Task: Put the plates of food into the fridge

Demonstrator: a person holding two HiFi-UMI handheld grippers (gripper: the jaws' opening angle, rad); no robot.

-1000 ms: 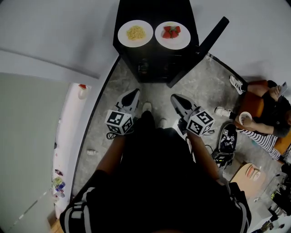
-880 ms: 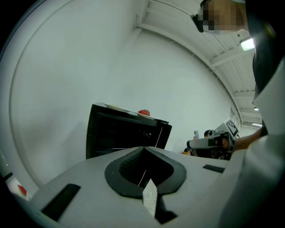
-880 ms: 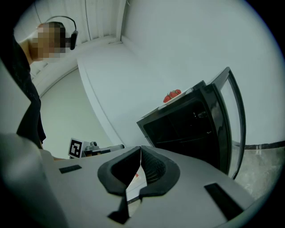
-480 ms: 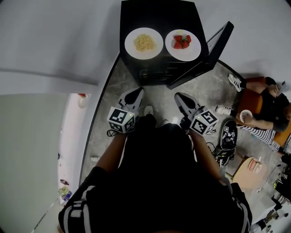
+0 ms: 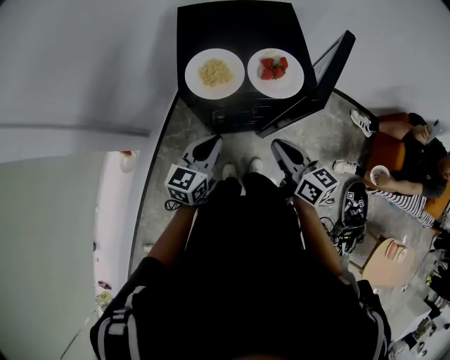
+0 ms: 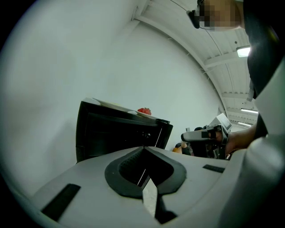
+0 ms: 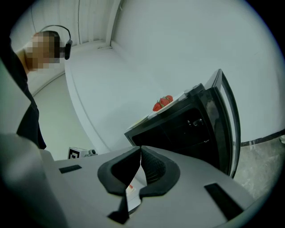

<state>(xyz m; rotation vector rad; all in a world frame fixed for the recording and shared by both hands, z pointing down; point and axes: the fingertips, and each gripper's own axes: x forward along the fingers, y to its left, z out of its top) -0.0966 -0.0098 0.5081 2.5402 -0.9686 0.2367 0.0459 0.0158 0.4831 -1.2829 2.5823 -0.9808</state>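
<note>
The left gripper (image 6: 143, 149) has its jaws pressed together with nothing between them. Past it stands the black fridge (image 6: 111, 133) against a white wall, with its door ajar at its right side. On top sit a pale plate (image 6: 107, 104) and, farther along, a plate of strawberries (image 6: 144, 111). Off to the right a hand (image 6: 238, 140) holds the right gripper (image 6: 202, 134) level

Two claws: left claw (image 5: 210, 143), right claw (image 5: 277, 145). Ahead of these, two plates: noodle plate (image 5: 196, 81), strawberry plate (image 5: 271, 87). One fridge (image 5: 239, 21). One seated person (image 5: 415, 167).
</note>
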